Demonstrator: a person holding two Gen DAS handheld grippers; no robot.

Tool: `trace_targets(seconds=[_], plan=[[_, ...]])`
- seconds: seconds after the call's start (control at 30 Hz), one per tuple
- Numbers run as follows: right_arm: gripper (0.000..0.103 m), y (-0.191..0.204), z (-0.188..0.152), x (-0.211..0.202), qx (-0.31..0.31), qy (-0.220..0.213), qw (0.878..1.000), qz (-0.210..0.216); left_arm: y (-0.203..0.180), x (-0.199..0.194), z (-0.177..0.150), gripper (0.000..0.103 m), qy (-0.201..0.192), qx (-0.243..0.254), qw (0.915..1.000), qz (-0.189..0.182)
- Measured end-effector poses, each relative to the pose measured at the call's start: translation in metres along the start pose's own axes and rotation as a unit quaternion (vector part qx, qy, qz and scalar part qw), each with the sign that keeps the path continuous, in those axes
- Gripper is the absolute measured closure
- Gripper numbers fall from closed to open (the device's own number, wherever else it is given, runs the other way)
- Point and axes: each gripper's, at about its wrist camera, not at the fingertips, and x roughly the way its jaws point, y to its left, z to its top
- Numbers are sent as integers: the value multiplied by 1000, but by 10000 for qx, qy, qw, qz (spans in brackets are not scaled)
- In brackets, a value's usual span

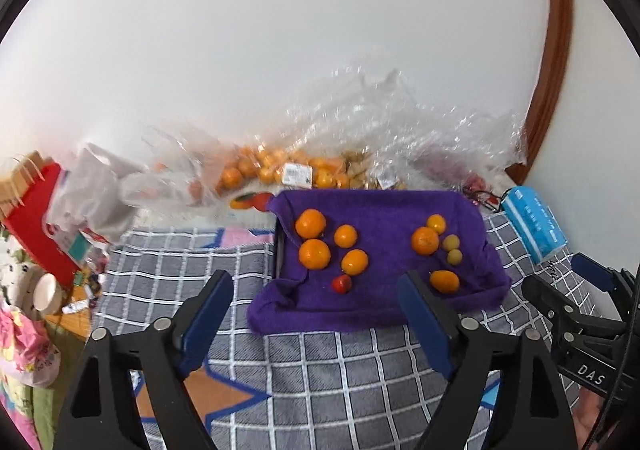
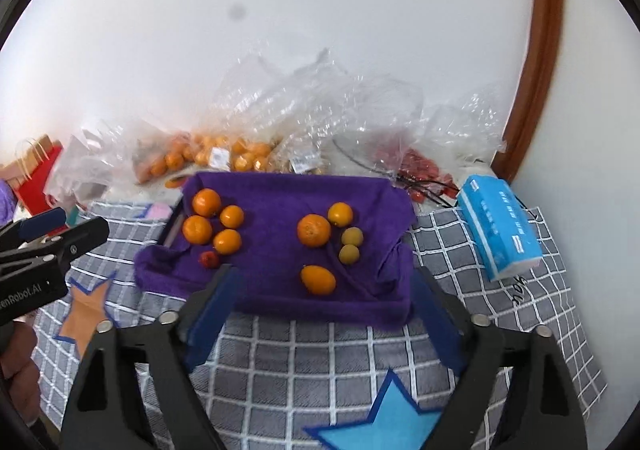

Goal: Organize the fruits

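Note:
A purple towel (image 1: pixel 384 210) (image 2: pixel 280 194) covers a tray on the checked cloth. On its left lie several oranges (image 1: pixel 315 254) (image 2: pixel 197 229) and a small red fruit (image 1: pixel 341 283) (image 2: pixel 209 259). On its right lie three oranges (image 1: pixel 425 241) (image 2: pixel 314 230) and two small yellow-green fruits (image 1: pixel 454 257) (image 2: pixel 349 253). My left gripper (image 1: pixel 316 290) is open and empty, hovering at the towel's near edge. My right gripper (image 2: pixel 326 284) is open and empty, at the near edge by an oval orange (image 2: pixel 318 279).
Clear plastic bags with oranges (image 1: pixel 272 166) (image 2: pixel 212 156) and red fruits (image 2: pixel 420 166) lie behind the tray by the wall. A blue tissue pack (image 1: pixel 534 222) (image 2: pixel 500 226) lies at right. A red paper bag (image 1: pixel 36 218) and cups (image 1: pixel 44 290) stand at left.

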Motion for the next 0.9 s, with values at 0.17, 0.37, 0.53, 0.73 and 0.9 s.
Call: trace_targets(seconds=[0.17,0.37,0.53,0.73,0.9], plan=[[3,-3,-18,-34,39,-217,9997,-85,-5,-40,-20,13,-311,-56,9995,-52],[1,-16,-37,-63,203,-358,9991,-137,-8,-66,-44,11,-464,-141,9988,-85],[1,-13,-48,-76,129,-408,9990,-149,-9,-80,-54,11,-553,-188,9983,-59],[1,-5,-54,-84,52,-461,9989,-107,-9,-86,-61,11,-587,-176,9981,6],[1,-6,-56,-86,98,-454,9989,-82,-9,-86,-63,10,-563,-194,9982,24]])
